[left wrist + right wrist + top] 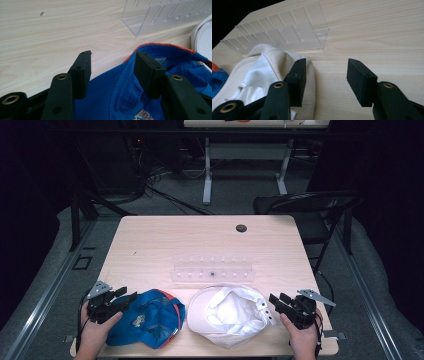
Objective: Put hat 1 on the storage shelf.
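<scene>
So on the light wooden desk [165, 245] there's a blue fabric cap with an orange-edged brim [147, 317] lying upside down next to a white fabric cap [227, 312], also inside up. Just behind them sits a clear plastic slotted rack [212, 270]. The left gripper [122, 297] is at the blue cap's edge, jaws apart. The right gripper [276, 301] is right at the white cap's side, jaws apart too. A black folding chair [310, 207] stands past the desk's far right corner.

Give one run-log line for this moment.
left claw: open, over blue cap | right claw: open, beside white cap
</scene>
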